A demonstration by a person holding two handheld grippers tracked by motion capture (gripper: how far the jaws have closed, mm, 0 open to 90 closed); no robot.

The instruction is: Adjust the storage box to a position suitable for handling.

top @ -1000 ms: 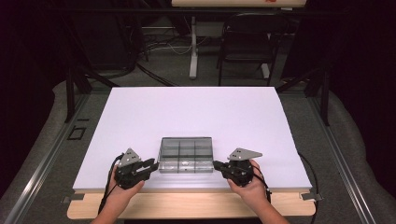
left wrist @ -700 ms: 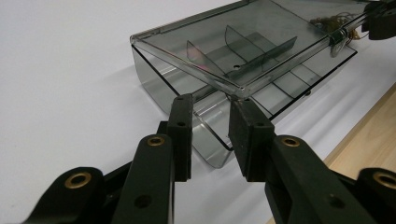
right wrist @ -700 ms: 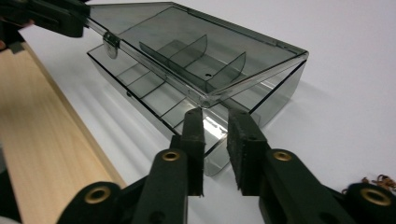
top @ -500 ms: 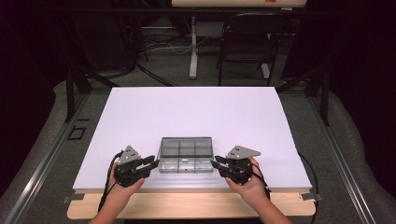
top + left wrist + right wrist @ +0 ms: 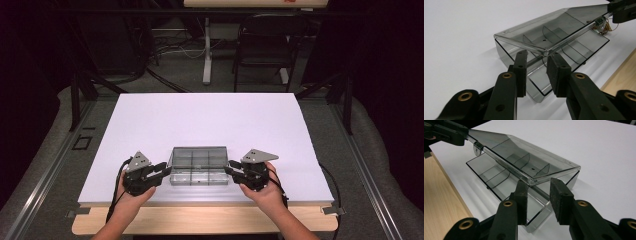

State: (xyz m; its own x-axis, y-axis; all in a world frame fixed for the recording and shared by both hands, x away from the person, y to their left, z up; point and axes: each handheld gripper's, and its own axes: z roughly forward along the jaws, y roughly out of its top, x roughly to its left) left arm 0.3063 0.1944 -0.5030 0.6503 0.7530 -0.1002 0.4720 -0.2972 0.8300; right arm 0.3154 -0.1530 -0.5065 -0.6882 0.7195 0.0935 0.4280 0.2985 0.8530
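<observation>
A smoky clear compartment box [image 5: 199, 165] lies near the table's front edge, its lid [image 5: 554, 27] [image 5: 524, 152] tilted up at the front. My left gripper [image 5: 165, 171] [image 5: 536, 53] is at the box's left end. The lid's near corner sits between its jaw tips, and a wide gap shows between the pads [image 5: 521, 72]. My right gripper [image 5: 229, 170] [image 5: 537, 181] is at the right end. Its jaws have just been opening, and the other lid corner lies between its tips without being pressed. Each gripper view shows the other gripper [image 5: 621, 10] [image 5: 446, 132] at the lid's far end.
The white table top [image 5: 210, 120] stretches bare behind the box. A wooden strip [image 5: 200, 220] runs along the front edge under my hands. A chair [image 5: 265, 40] and cables stand on the floor beyond the table.
The right gripper has edged slightly toward the box and its jaws have spread. The left gripper and the box have stayed where they were.
</observation>
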